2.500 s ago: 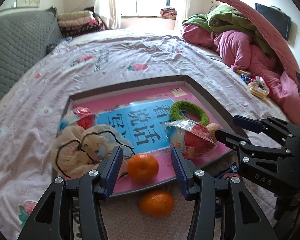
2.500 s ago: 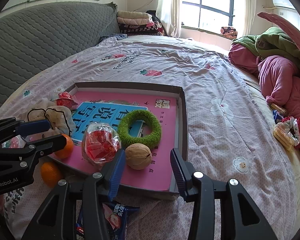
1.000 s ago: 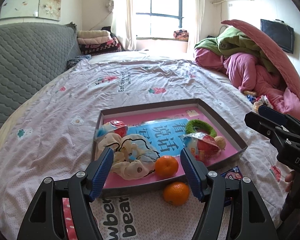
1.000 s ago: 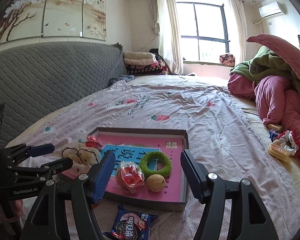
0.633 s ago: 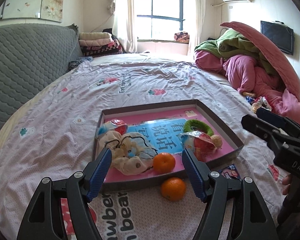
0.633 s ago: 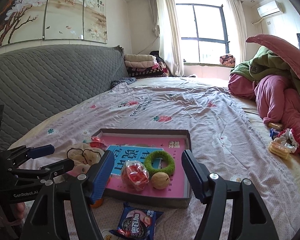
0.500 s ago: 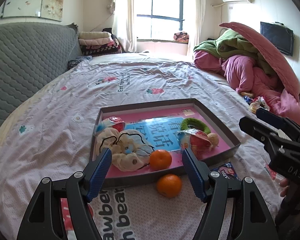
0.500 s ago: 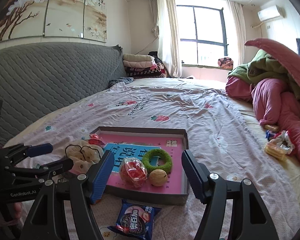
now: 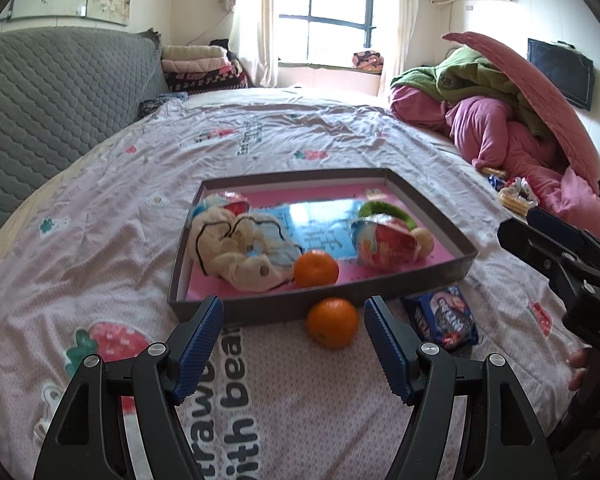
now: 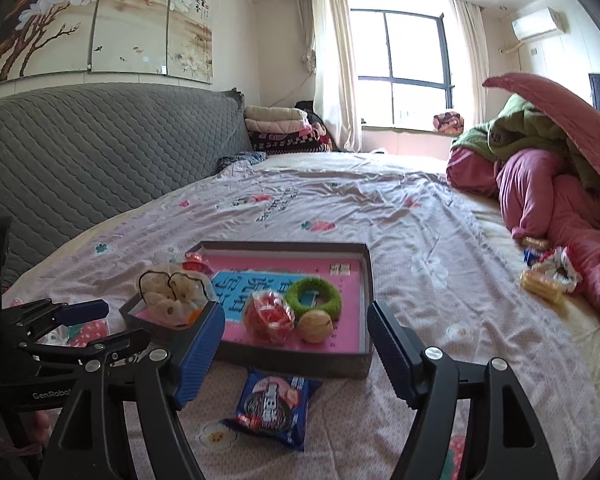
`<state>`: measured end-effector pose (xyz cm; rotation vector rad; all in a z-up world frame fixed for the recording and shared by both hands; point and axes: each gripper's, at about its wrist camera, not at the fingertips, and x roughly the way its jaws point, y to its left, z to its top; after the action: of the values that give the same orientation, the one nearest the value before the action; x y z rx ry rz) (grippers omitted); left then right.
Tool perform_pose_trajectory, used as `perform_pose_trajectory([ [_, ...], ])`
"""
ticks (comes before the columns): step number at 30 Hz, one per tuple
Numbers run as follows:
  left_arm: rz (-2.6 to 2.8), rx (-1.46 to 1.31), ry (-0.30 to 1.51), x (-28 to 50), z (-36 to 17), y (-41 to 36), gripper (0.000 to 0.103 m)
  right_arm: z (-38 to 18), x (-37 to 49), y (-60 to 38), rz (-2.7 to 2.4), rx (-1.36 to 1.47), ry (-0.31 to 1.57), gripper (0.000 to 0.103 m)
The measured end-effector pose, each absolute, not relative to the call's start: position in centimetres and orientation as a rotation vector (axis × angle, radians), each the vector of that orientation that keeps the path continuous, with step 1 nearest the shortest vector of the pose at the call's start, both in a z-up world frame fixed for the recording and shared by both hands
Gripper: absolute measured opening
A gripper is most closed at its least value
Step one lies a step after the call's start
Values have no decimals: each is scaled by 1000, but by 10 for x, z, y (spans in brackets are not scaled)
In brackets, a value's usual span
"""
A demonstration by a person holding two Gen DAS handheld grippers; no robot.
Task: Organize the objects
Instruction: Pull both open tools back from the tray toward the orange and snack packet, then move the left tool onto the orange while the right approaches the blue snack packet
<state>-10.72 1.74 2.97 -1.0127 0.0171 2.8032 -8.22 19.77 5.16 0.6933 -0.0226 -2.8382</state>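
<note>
One grey tray (image 9: 436, 216) rests on the strawberry-print bedsheet (image 9: 100, 216) before a window (image 10: 404, 76).

Two oranges: one (image 9: 316, 269) inside the tray (image 9: 428, 216), one (image 9: 332, 322) on the sheet just outside its near wall; one blue snack packet (image 10: 274, 410) also outside that wall; inside the tray, one green ring (image 10: 314, 294), one walnut (image 10: 315, 327), one cloth pouch (image 9: 236, 252), two red-and-clear wrapped snacks (image 9: 382, 240) (image 9: 224, 202).
</note>
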Motion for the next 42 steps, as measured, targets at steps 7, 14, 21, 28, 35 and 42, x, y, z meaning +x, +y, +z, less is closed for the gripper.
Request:
perform_pose_trajectory([
  [7, 2787, -1054, 28, -100, 20, 17, 74, 37, -74, 194, -2787, 780, -34, 73],
  [14, 2775, -1101, 36, -92, 9, 15, 74, 19, -66, 188, -2767, 872, -3, 73],
  [21, 2754, -1155, 52, -86, -2, 14, 74, 7, -63, 193, -2780, 959, -17, 73],
  [28, 2724, -1216, 82, -80, -17, 18, 74, -2, -58, 184, -2748, 1003, 18, 73],
  [35, 2671, -1281, 117, -78, -35, 30, 74, -17, -56, 177, -2725, 1088, 51, 73],
  [42, 2671, -1287, 105, -84, -39, 31, 74, -29, -56, 173, -2700, 1150, 60, 73],
])
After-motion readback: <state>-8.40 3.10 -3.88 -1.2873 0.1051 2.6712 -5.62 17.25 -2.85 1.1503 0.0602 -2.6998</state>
